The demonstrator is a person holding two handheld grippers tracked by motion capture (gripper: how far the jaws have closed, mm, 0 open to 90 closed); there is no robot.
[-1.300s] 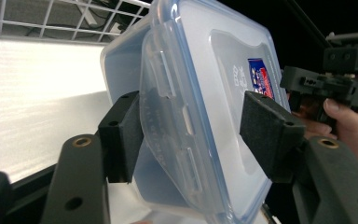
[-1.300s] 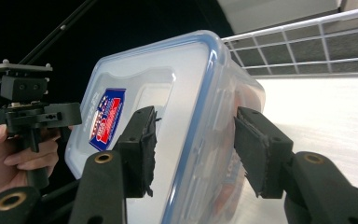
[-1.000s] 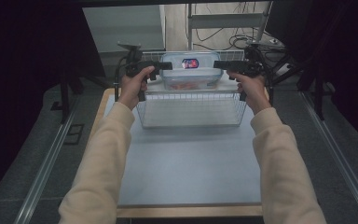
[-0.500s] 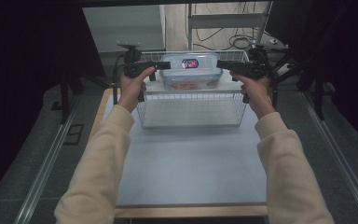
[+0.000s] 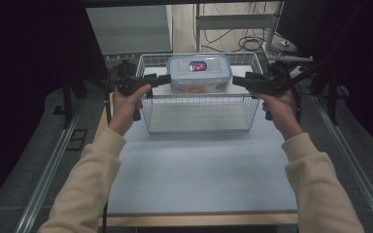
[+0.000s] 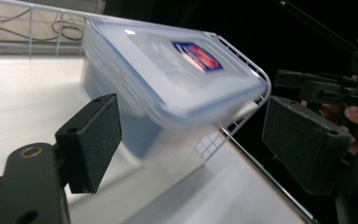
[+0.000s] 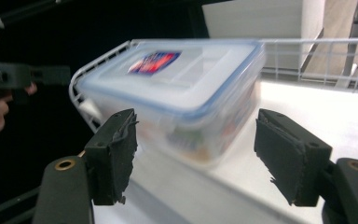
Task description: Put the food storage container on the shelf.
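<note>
A clear plastic container (image 5: 199, 73) with a blue-rimmed lid and a red-and-blue label stands at the far end of a white wire basket (image 5: 199, 127). My left gripper (image 5: 166, 78) is level just off the container's left side and my right gripper (image 5: 236, 79) just off its right. Both are open, and their jaws have just been opening. In the left gripper view the container (image 6: 168, 74) lies beyond the open left gripper (image 6: 198, 140), whose pads do not touch it. The right gripper view shows the container (image 7: 177, 88) ahead of the right gripper (image 7: 203, 151), also untouched.
The basket sits at the far end of a pale grey table (image 5: 199, 170), with bare surface in front of it. Metal rails (image 5: 53, 160) run along both sides. Cables and a metal stand (image 5: 243, 29) are on the floor behind. Dark curtains flank the table.
Both hands have drawn outward from the container, the left one to the left and nearer, the right one to the right. The container and the basket have stayed in place.
</note>
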